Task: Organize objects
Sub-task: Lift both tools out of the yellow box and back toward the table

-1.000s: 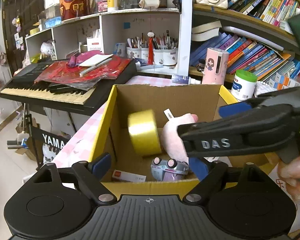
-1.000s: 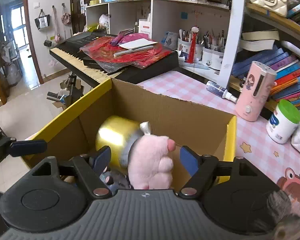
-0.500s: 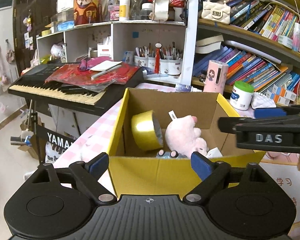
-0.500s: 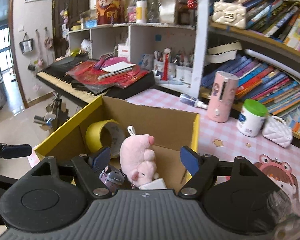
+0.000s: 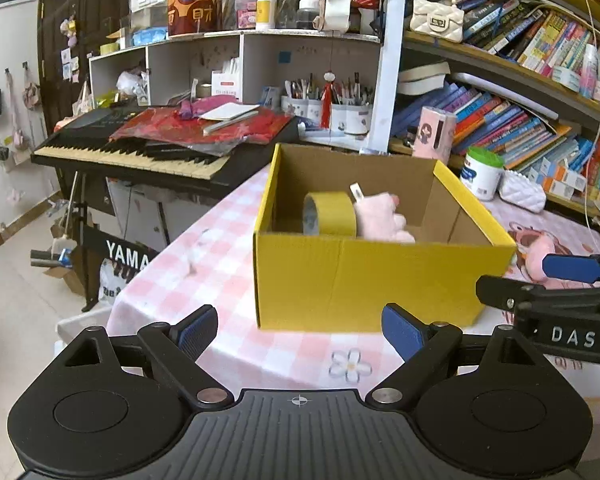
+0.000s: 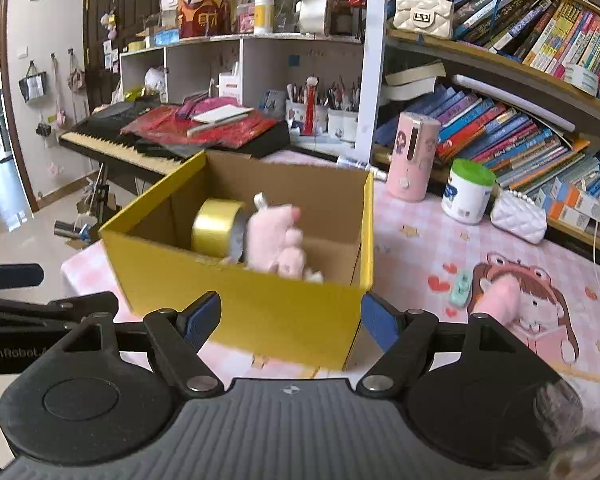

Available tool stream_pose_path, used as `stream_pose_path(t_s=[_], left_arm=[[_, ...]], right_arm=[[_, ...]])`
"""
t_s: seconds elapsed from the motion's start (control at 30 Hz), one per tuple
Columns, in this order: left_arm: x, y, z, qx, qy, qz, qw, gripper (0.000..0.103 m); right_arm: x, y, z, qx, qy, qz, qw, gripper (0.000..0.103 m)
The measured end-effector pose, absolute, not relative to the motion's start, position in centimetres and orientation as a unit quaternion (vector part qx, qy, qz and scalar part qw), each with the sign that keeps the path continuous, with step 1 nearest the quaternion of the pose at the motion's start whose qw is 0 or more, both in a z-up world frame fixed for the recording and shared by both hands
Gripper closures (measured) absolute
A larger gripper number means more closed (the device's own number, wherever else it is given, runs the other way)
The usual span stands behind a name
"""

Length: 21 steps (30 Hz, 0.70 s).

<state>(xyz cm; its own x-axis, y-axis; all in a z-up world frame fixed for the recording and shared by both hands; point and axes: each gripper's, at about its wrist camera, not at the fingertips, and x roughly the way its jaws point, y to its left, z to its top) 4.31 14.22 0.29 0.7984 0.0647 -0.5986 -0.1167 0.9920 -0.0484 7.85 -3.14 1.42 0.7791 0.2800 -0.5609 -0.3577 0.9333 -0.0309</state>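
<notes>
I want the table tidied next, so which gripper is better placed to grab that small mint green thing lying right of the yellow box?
Right gripper: it is open and empty, and the mint green item lies on its side of the yellow box.

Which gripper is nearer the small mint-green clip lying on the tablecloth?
Right. The right gripper sits at the yellow box's near corner, with the clip just beyond its right finger. The left gripper is further over, by the box's other end.

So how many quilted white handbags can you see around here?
2. One handbag with a pearl handle sits on the upper bookshelf; another quilted bag lies on the pink tablecloth beside the green-lidded jar. Clutter may hide others.
</notes>
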Motion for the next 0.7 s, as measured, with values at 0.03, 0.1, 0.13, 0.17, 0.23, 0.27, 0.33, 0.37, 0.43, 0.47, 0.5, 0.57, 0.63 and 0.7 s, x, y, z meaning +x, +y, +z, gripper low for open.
stream_pose_path(t_s=[0.03,0.1,0.13,0.17,0.23,0.27,0.33,0.37,0.43,0.47,0.5,0.57,0.63,0.7], left_arm=[[3.8,14.2,0.2,-0.041,0.316,0.047,0.947,0.012],[2.8,14.4,0.1,-0.04,0.321,0.044,0.945,0.012],[2.2,14.4,-0.1,-0.039,0.324,0.042,0.944,0.012],[1.8,14.4,-0.1,-0.037,0.325,0.041,0.944,0.012],[0.8,14.5,-0.3,-0.034,0.33,0.04,0.942,0.012],[0.5,14.6,-0.4,-0.034,0.333,0.039,0.942,0.012],[-0.2,15.0,-0.7,-0.04,0.342,0.037,0.938,0.012],[-0.6,15.1,-0.9,-0.043,0.346,0.037,0.936,0.012],[-1.3,15.4,-1.2,-0.046,0.353,0.038,0.934,0.012],[-1.7,15.5,-1.4,-0.046,0.356,0.038,0.932,0.012],[-1.9,15.6,-1.5,-0.047,0.359,0.038,0.932,0.012],[-2.5,15.7,-1.7,-0.048,0.362,0.034,0.93,0.012],[-2.9,15.4,-1.9,-0.045,0.365,0.028,0.929,0.012],[-3.2,15.1,-2.0,-0.039,0.368,0.02,0.929,0.012]], right_arm=[[7.2,-3.1,1.2,-0.069,0.288,0.168,0.94,0.027],[6.0,-2.9,0.8,-0.069,0.295,0.166,0.938,0.027],[5.4,-2.9,0.5,-0.068,0.299,0.164,0.938,0.027],[4.8,-2.8,0.3,-0.067,0.302,0.162,0.937,0.027],[3.6,-2.7,-0.2,-0.065,0.308,0.159,0.936,0.027],[3.2,-2.7,-0.4,-0.064,0.311,0.157,0.935,0.027],[2.2,-2.7,-0.8,-0.061,0.317,0.152,0.934,0.027],[1.7,-2.7,-0.9,-0.059,0.32,0.151,0.933,0.026],[0.9,-2.7,-1.3,-0.057,0.326,0.148,0.932,0.026],[0.5,-2.7,-1.5,-0.058,0.328,0.146,0.931,0.026],[0.1,-2.6,-1.7,-0.059,0.331,0.144,0.931,0.026],[-0.7,-2.6,-2.0,-0.06,0.335,0.14,0.93,0.025],[-1.4,-2.7,-2.3,-0.059,0.339,0.135,0.929,0.024],[-2.0,-2.8,-2.5,-0.059,0.342,0.128,0.929,0.023]])
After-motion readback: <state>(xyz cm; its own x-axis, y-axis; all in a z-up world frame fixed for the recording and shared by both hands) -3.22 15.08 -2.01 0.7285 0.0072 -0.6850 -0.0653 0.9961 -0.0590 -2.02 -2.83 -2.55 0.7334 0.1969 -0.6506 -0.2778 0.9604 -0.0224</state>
